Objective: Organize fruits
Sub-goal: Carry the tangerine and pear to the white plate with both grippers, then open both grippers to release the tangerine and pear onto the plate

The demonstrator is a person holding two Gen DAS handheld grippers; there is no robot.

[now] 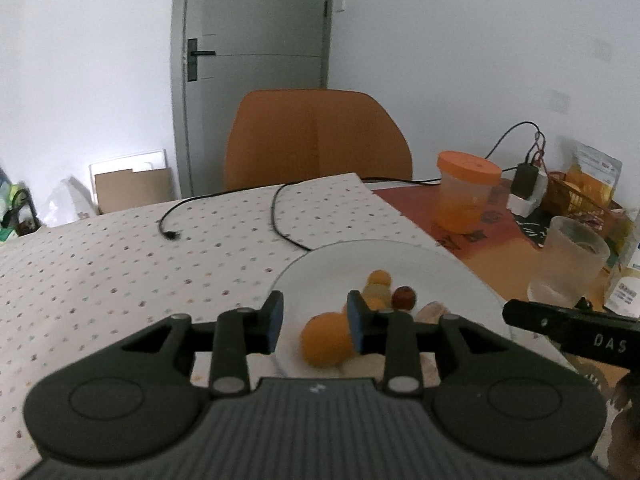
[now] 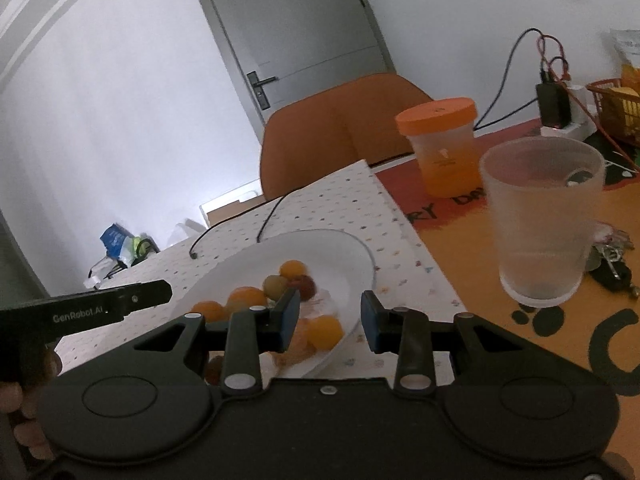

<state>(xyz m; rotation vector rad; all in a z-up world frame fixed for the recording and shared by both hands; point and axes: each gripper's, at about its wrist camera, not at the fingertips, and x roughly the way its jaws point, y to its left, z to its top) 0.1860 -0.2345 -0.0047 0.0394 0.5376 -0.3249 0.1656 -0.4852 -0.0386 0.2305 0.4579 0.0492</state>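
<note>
A white plate point(image 1: 320, 264) point(image 2: 344, 252) on the dotted tablecloth holds several small fruits: a large orange one point(image 1: 326, 338), smaller orange ones point(image 1: 379, 279) point(image 2: 325, 332), a greenish one point(image 2: 275, 285) and a dark red one point(image 1: 404, 297) point(image 2: 306, 285). My left gripper point(image 1: 316, 324) is open above the plate's near side, the large orange fruit just below its right finger. My right gripper point(image 2: 330, 322) is open over the plate's near right rim, nothing between its fingers. Each gripper's body shows at the edge of the other's view.
A frosted plastic cup point(image 2: 544, 216) point(image 1: 572, 264) stands right of the plate on an orange mat. Behind it are an orange-lidded container point(image 1: 466, 192) point(image 2: 444, 144), a charger with cables point(image 1: 526, 184) and a basket point(image 2: 616, 108). A black cable point(image 1: 224, 220) crosses the cloth; an orange chair point(image 1: 316, 140) stands beyond.
</note>
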